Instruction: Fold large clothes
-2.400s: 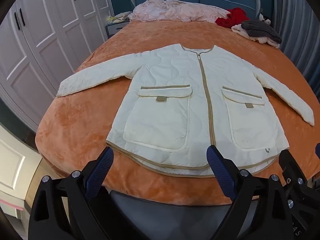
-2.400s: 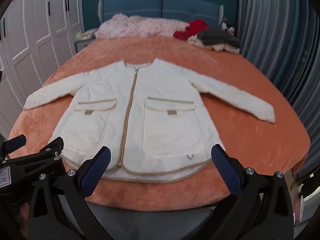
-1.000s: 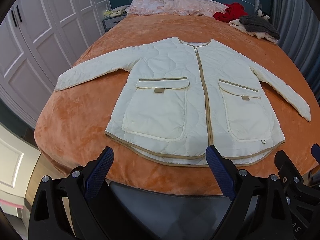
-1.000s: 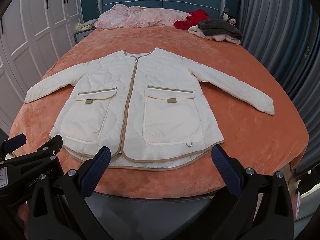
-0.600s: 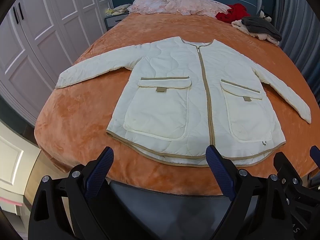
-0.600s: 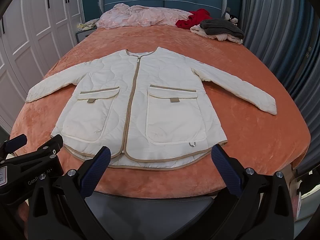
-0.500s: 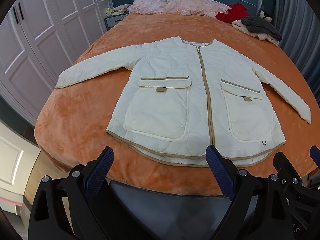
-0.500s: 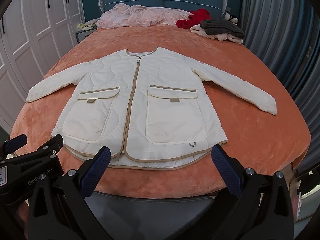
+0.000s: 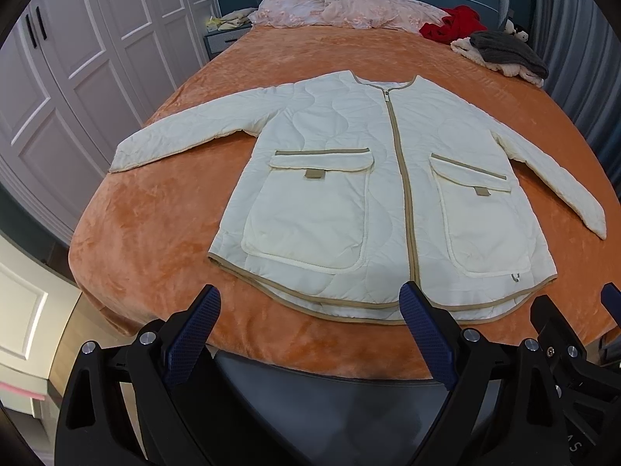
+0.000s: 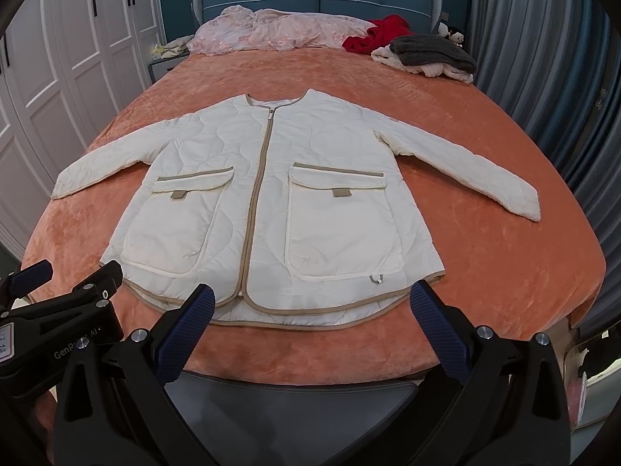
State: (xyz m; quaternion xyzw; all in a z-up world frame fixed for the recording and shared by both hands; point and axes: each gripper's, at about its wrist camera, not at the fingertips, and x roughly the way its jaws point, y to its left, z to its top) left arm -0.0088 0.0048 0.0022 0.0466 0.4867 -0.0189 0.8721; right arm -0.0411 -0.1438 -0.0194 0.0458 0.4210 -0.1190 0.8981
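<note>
We see the jacket (image 9: pixel 384 194) lying flat, zipped and face up on the bed (image 9: pixel 155 225), sleeves spread wide; no fold is made yet; our left gripper (image 9: pixel 310 310) and right gripper (image 10: pixel 312 303) hover spread and empty near its hem; all folding remains.

Left claw (image 9: pixel 308 326): your black frame, textured blue pads, silver screws.
Right claw (image 10: pixel 310 324): same build; white "GenR…" lettering beside it.

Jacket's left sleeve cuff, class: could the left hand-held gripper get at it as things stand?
Probably yes. The left hand-held gripper is open, and the cuff lies flat on bare bedspread with nothing between; it needs moving forward and leftward.
</note>
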